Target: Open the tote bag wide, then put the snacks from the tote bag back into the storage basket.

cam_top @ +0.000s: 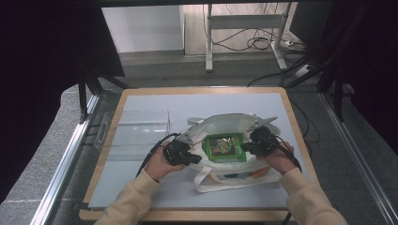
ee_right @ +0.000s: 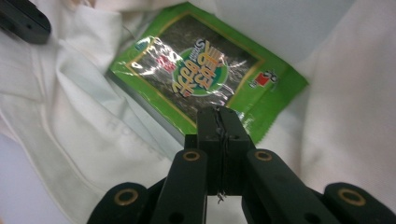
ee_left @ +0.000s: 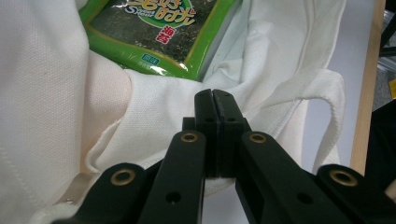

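Left gripper [cam_top: 196, 159]: lower centre of the high view, at the left rim of the bag; jaws clenched together, and in the left gripper view white cloth of the bag's edge sits pinched between them.
Right gripper [cam_top: 245, 147]: right of centre in the high view, at the bag's right rim; jaws clenched, tips just over the packet's near corner in the right gripper view; whether cloth is caught between them cannot be told.
Seaweed packet [cam_top: 225, 146]: green, lying flat between the two grippers, inside the bag's open mouth; upper left of the left gripper view, centre of the right gripper view.
White cloth bag [cam_top: 220, 125]: centre of the table, mouth spread open, holding the packet; its handle loop lies at the lower edge, nearest the person.
Clear tray [cam_top: 141, 126]: left of the bag, farther back.
Table [cam_top: 187, 101]: pale top with a wooden border.
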`<state>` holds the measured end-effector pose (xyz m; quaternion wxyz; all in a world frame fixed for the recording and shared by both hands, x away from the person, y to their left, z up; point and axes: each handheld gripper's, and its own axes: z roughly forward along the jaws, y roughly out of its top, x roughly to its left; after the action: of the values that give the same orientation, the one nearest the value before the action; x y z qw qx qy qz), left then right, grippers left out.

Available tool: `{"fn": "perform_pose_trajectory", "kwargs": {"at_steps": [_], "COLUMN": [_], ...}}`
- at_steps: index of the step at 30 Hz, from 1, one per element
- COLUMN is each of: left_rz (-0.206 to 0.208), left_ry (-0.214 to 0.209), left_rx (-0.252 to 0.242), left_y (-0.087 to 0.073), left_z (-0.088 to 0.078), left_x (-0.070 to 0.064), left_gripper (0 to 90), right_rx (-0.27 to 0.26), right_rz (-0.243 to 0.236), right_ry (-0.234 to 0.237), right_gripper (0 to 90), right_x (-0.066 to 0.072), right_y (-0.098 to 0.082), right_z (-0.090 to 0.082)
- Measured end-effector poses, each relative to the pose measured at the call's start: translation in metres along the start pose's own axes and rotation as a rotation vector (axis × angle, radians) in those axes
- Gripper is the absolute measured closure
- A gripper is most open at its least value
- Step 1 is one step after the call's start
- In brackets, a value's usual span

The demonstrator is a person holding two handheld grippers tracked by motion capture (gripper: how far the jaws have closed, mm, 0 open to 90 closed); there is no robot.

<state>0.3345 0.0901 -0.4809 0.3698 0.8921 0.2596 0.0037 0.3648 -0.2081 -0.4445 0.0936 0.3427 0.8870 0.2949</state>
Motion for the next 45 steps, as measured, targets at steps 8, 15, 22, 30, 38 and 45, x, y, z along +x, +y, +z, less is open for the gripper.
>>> {"fn": "perform_pose_trajectory", "kwargs": {"at_steps": [8, 15, 22, 30, 38, 45], "left_rz": [-0.009, -0.031, -0.047, -0.025, -0.030, -0.031], "left_ry": [0.014, 0.047, 0.060, 0.055, 0.054, 0.054], "left_rx": [-0.093, -0.154, -0.159, -0.144, -0.141, -0.134], "left_y": [0.003, 0.004, 0.002, 0.002, 0.001, 0.001], "left_z": [-0.022, -0.041, -0.046, -0.045, -0.043, -0.041], "left_x": [-0.002, -0.002, 0.000, 0.001, 0.002, 0.001], "left_gripper": [84.2, 55.8, 42.7, 38.9, 38.1, 37.6], "right_rx": [-0.045, -0.093, -0.045, 0.044, 0.153, 0.221], "right_rz": [0.095, 0.236, 0.297, 0.360, 0.407, 0.426], "right_ry": [0.028, -0.010, -0.031, -0.049, -0.090, -0.126], "right_gripper": [65.2, 39.7, 30.3, 27.1, 26.0, 23.9], "right_x": [-0.004, -0.006, -0.002, -0.003, -0.011, -0.014], "right_y": [0.001, 0.007, 0.016, 0.029, 0.032, 0.031], "right_z": [0.002, 0.002, 0.013, 0.031, 0.055, 0.068]}}
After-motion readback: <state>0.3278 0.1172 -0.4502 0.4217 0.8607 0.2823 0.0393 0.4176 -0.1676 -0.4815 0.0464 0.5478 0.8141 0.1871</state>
